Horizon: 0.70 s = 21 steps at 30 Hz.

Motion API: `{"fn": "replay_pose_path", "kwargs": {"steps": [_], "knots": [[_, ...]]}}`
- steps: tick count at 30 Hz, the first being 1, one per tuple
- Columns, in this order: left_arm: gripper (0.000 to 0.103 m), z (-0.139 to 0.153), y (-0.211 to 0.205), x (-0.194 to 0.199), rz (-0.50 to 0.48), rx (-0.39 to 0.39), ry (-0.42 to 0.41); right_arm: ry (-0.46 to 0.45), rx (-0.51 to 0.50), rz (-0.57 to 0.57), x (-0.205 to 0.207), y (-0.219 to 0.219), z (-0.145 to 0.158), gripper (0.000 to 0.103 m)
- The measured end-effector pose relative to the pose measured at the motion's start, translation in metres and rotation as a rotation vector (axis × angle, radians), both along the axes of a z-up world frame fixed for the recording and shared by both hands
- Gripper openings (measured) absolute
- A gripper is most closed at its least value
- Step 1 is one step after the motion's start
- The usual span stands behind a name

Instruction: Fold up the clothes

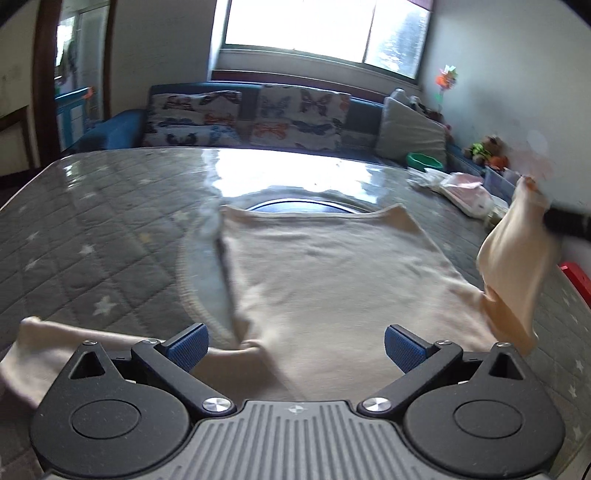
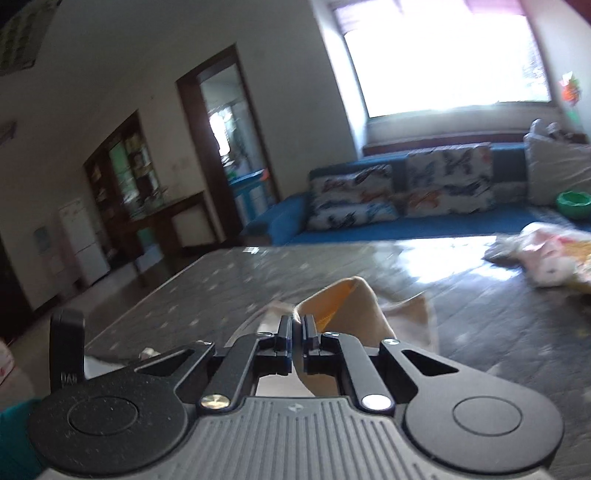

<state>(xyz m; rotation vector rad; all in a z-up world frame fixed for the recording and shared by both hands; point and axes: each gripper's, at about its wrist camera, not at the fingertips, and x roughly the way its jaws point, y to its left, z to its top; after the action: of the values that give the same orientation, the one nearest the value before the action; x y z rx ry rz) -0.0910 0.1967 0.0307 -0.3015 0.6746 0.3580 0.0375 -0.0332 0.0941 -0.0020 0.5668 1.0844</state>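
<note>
Cream shirt (image 1: 332, 273), one sleeve lifted

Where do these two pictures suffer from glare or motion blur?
Left wrist view: the window is blown out and glares off the glossy table; the lifted sleeve is smeared. Right wrist view: the whole room is blurred, the window overexposed, yet the right gripper stays sharp.
</note>
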Motion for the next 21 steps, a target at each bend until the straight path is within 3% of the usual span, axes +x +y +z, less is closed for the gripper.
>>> {"fn": "replay_pose_path", "kwargs": {"steps": [5, 11, 18, 21], "knots": [[0.103, -0.006, 0.014, -0.012, 0.035, -0.022, 0.010, 0.096, -0.072, 0.094, -0.013, 0.042, -0.042, 0.005], [0.103, -0.006, 0.008, -0.010, 0.002, -0.023, 0.004, 0.119, -0.139, 0.125, -0.016, 0.036, -0.058, 0.014], [0.103, -0.003, -0.019, 0.005, -0.133, -0.034, -0.044, 0.104, -0.240, -0.006, 0.001, -0.013, -0.070, 0.015], [0.103, -0.001, -0.035, 0.013, -0.202, -0.027, -0.061, 0.143, -0.265, -0.077, 0.015, -0.033, -0.080, 0.015]]}}
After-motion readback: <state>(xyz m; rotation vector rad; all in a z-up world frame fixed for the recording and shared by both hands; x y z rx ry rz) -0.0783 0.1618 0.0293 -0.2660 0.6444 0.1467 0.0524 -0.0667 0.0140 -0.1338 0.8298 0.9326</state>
